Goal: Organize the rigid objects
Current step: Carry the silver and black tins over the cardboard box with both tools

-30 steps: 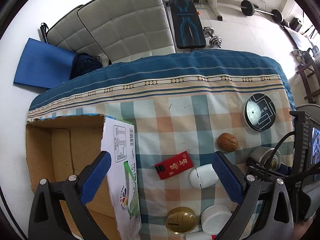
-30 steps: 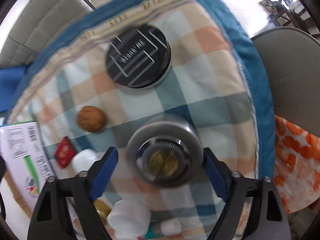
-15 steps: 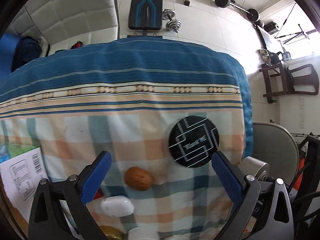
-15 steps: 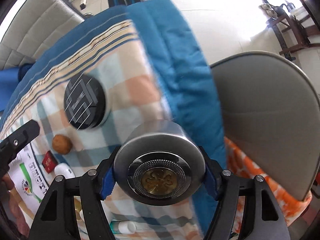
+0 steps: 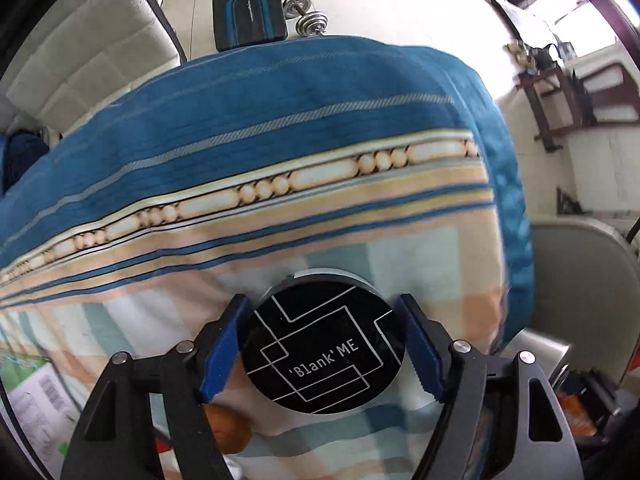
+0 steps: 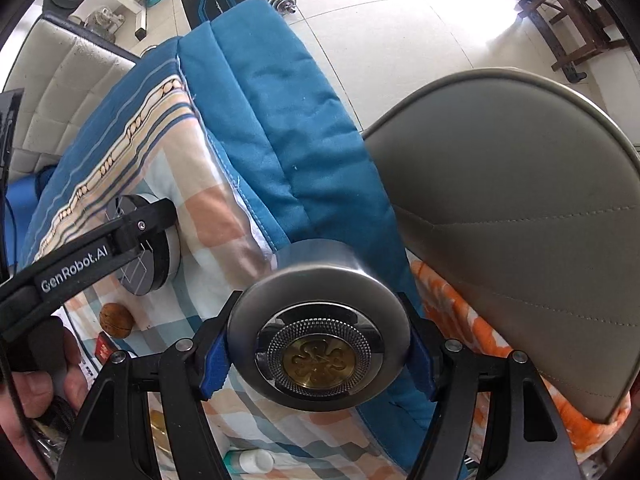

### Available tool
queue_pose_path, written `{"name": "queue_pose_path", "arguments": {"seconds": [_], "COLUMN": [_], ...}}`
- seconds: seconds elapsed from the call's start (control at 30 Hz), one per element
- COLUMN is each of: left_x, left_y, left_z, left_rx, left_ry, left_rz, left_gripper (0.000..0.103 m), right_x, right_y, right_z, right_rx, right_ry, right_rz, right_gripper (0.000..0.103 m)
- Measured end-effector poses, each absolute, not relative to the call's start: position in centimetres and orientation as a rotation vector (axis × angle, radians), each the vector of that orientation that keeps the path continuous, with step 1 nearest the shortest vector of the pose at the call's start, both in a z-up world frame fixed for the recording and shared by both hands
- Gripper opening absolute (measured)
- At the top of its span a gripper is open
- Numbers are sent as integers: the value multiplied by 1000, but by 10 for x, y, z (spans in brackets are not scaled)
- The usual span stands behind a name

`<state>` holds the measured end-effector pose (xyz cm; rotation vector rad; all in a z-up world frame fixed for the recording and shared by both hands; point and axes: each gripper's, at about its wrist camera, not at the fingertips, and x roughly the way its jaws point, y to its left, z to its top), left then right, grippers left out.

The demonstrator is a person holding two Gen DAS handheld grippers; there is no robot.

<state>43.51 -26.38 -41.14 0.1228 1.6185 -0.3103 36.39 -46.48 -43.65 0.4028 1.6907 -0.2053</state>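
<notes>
Black and round, the tin (image 5: 324,346) marked 'Blank' ME lies flat on the checked cloth (image 5: 420,256) near the far right corner of the bed, and the left gripper (image 5: 322,350) points down over it. Its blue pads (image 5: 222,346) stand on either side of the lid; the jaws are closing, the left pad at the rim, the right one with a sliver of gap, so a firm pinch is not yet shown. A walnut (image 5: 230,428) lies just beside the tin, under the left finger.

The right gripper (image 6: 318,356) pinches a silver round tin (image 6: 320,332) with a gold emblem in its lid, both pads pressed to its sides, and holds it off the cloth over the blue edge of the bed (image 6: 280,120), close to a grey chair (image 6: 520,200). From this view the left gripper's black finger crosses the black tin (image 6: 140,264), and a hand (image 6: 36,392) shows at the lower left. A white tube (image 6: 250,460) lies at the bottom.
</notes>
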Motion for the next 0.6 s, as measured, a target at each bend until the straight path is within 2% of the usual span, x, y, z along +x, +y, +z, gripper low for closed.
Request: {"name": "queue_pose_path", "arguments": {"seconds": [0.13,0.3,0.6], "left_x": [422,418,418], "left_y": [-236,-202,-217], "left_z": [-409,-424,-426], "left_rx": [340,247,267], "left_ry": [1545,1594,1576], "left_rz": [-246,-230,-215], "left_gripper": [73,81,73], "right_x": [369,384,391], "right_y": [-453,-404,-389], "right_z": [-438,-454,-473], "right_rx": [395,227,198], "right_ry": [1711,1735,1793], "right_rz": [-117,-40,-87], "right_gripper": [74,74,74]}}
